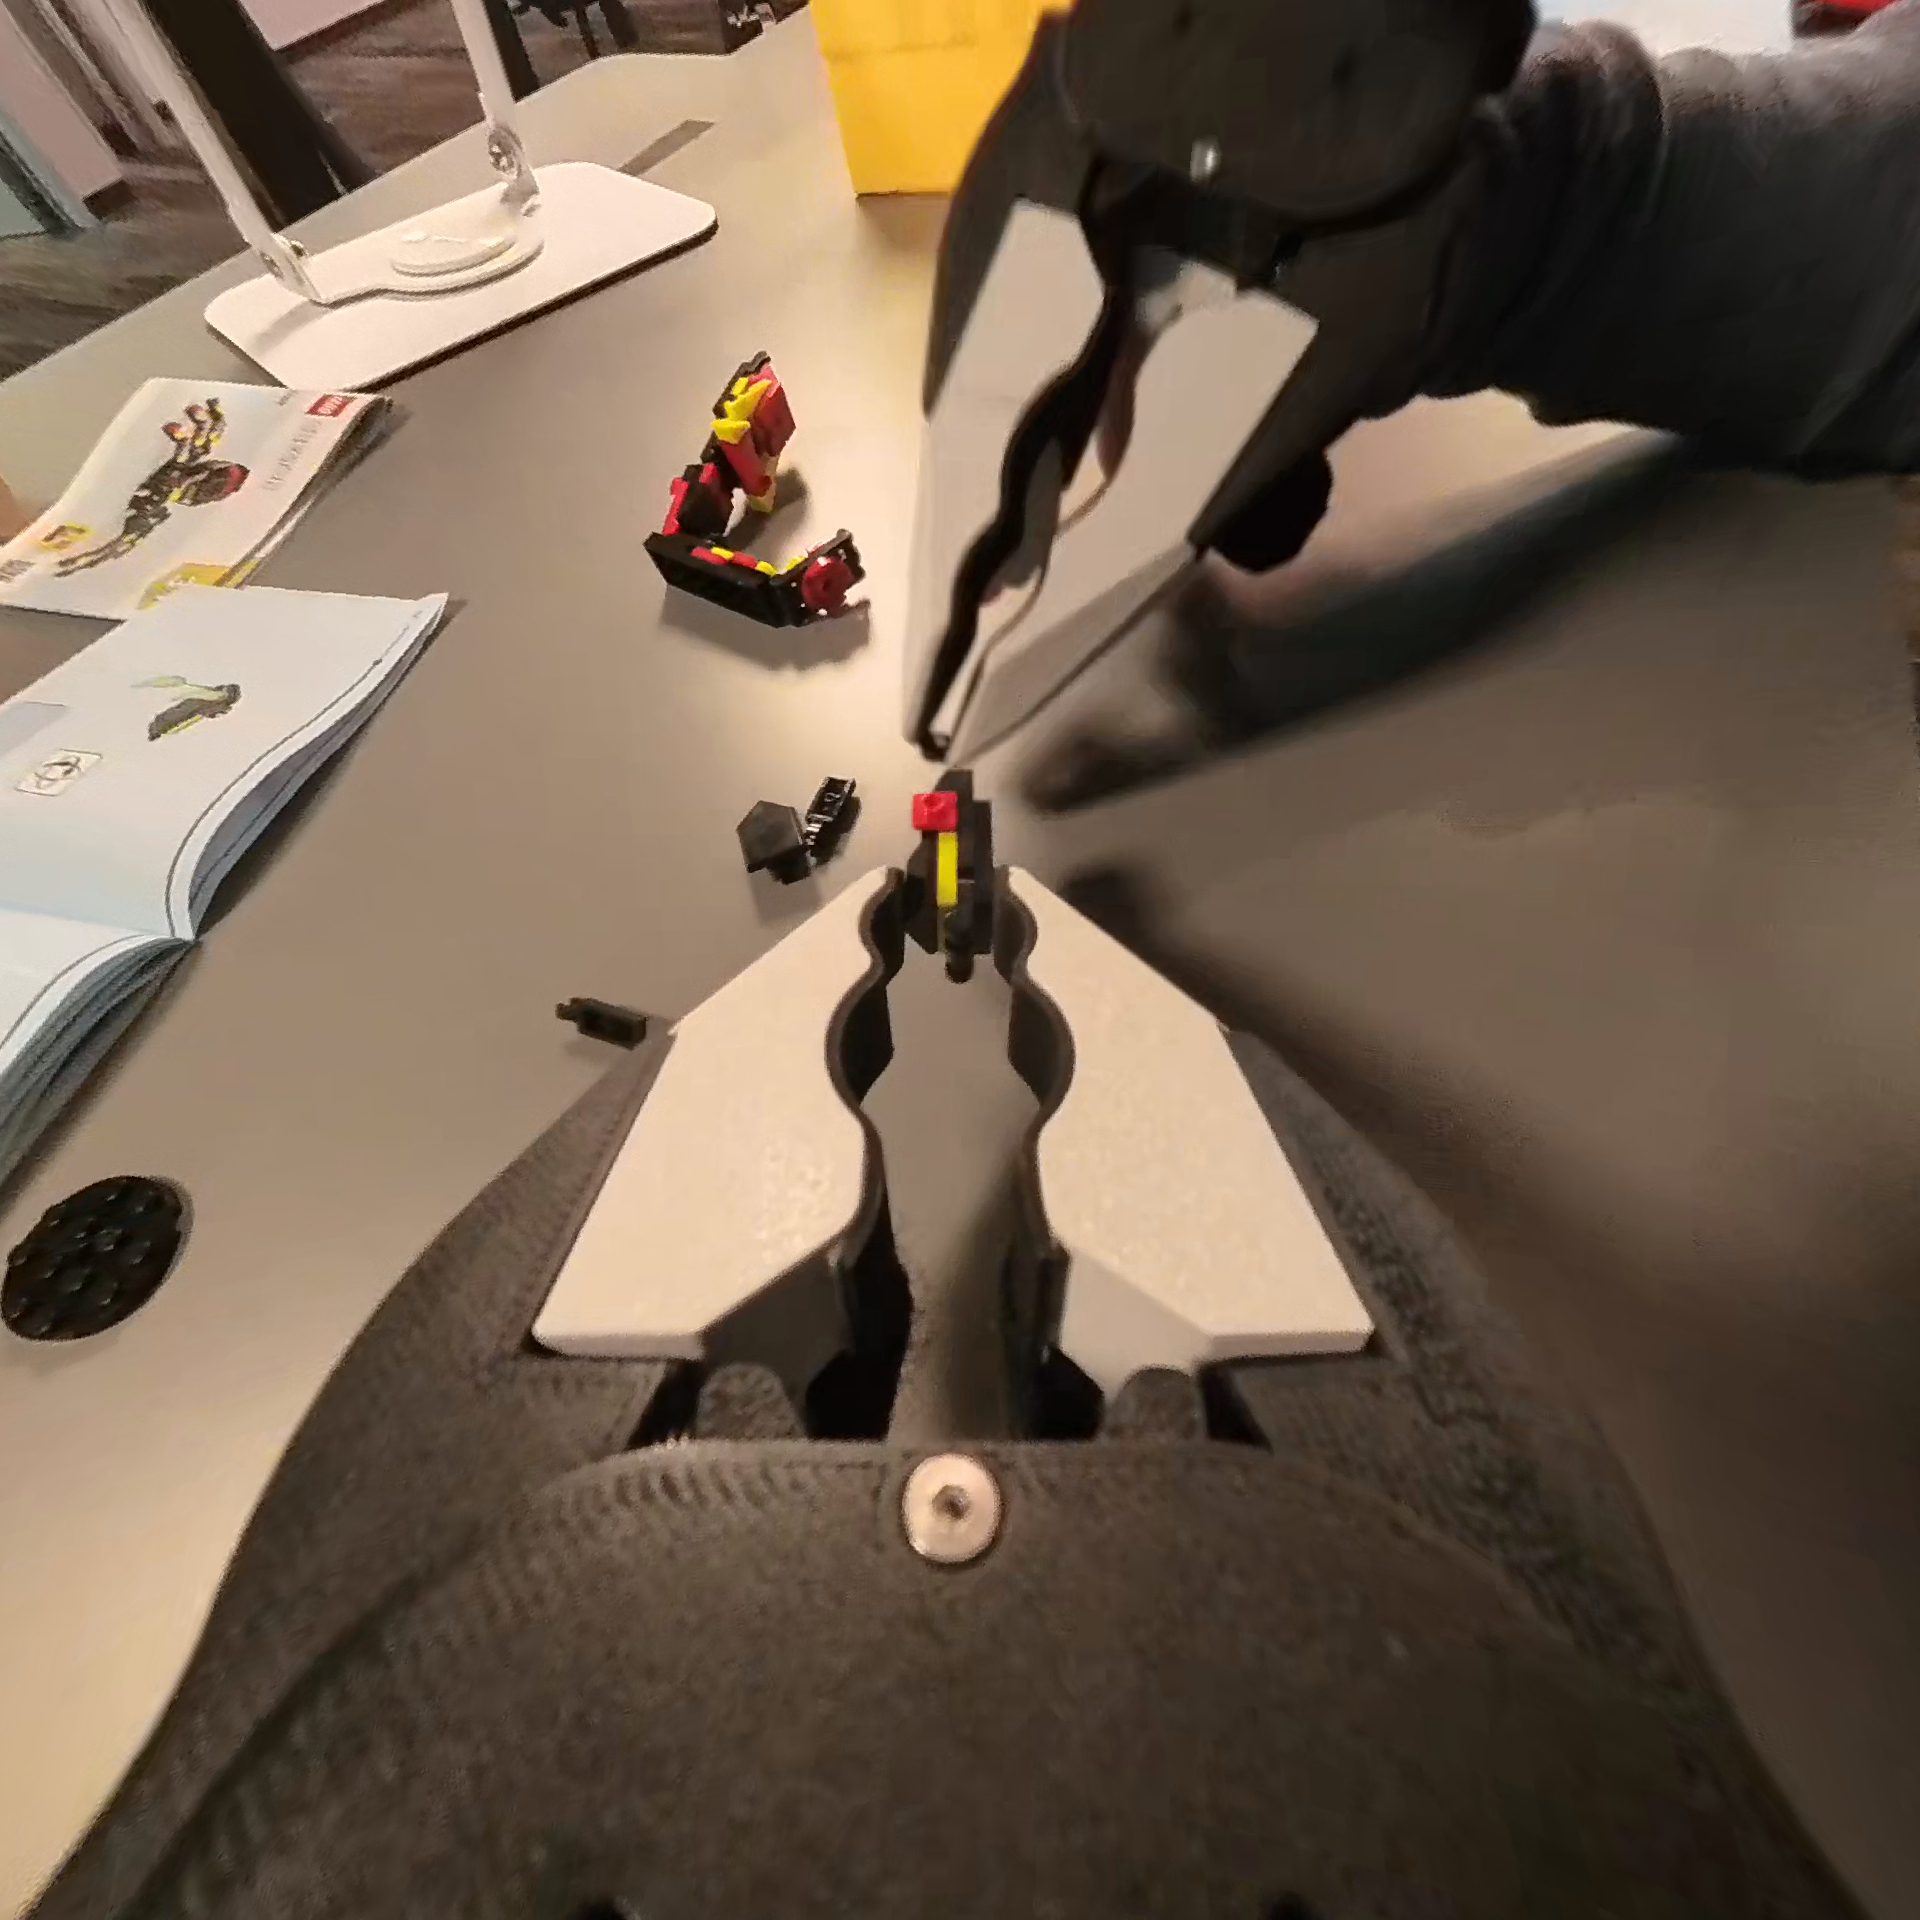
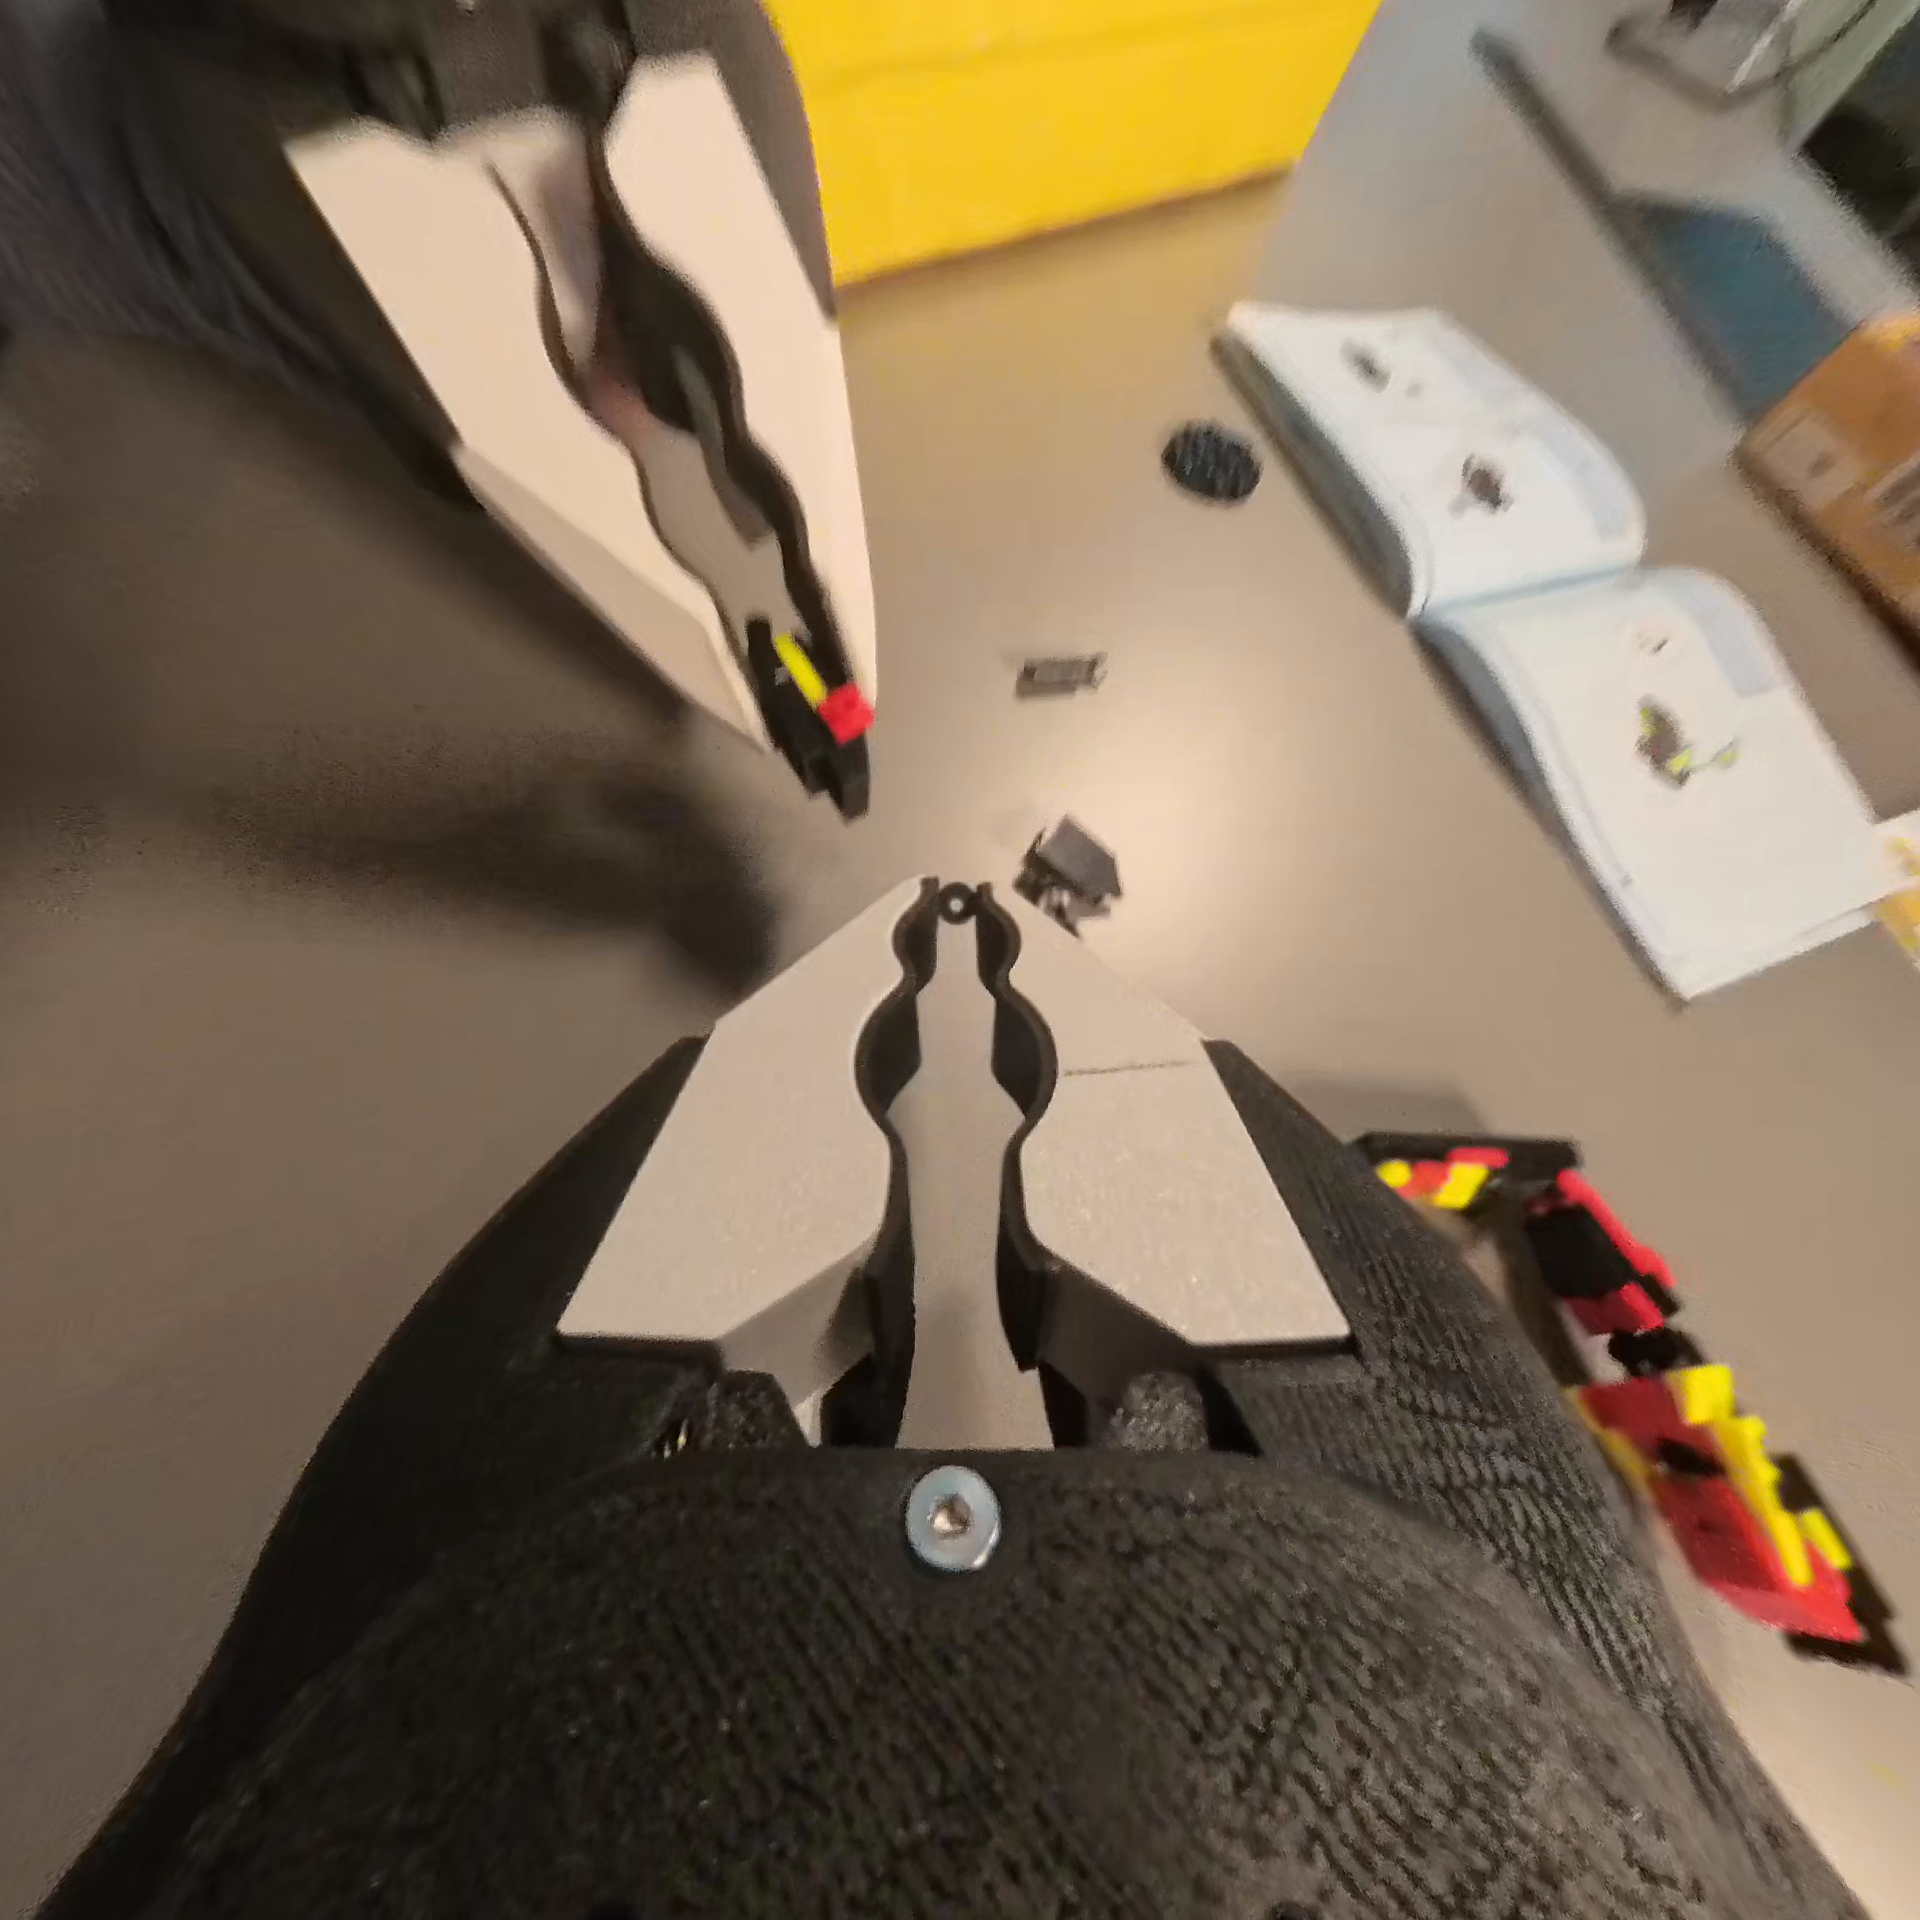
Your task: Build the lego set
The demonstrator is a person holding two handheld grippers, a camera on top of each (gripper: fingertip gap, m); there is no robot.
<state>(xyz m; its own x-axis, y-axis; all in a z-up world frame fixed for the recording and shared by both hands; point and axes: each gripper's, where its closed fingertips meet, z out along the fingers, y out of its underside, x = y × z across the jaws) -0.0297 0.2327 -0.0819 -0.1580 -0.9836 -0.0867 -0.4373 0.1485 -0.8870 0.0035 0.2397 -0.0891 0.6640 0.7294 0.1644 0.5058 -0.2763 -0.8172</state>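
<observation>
My left gripper [image 1: 948, 894] pinches a small black sub-assembly [image 1: 948, 883] with a yellow strip and a red stud on top; its lower end sits between the fingertips and the rest sticks out ahead, clear of the table [image 1: 1455, 1039]. My right gripper [image 2: 954, 902] is nearly closed on a tiny black ring piece [image 2: 956, 902] at its very tips; the piece is too small to identify further. In the left wrist view the right gripper hangs just above the sub-assembly, tips apart from it, and motion blur smears its edges.

The larger red, black and yellow build [image 1: 753, 509] lies on the table beyond, partly cut off behind my right gripper's body in the right wrist view. Loose black parts [image 1: 795, 831] lie just left of the sub-assembly, and another black piece [image 1: 603, 1020] lies nearer. Open booklets [image 1: 187, 748] lie at the left edge, cropped. A yellow box [image 1: 914, 94] stands at the far side, blurred.
</observation>
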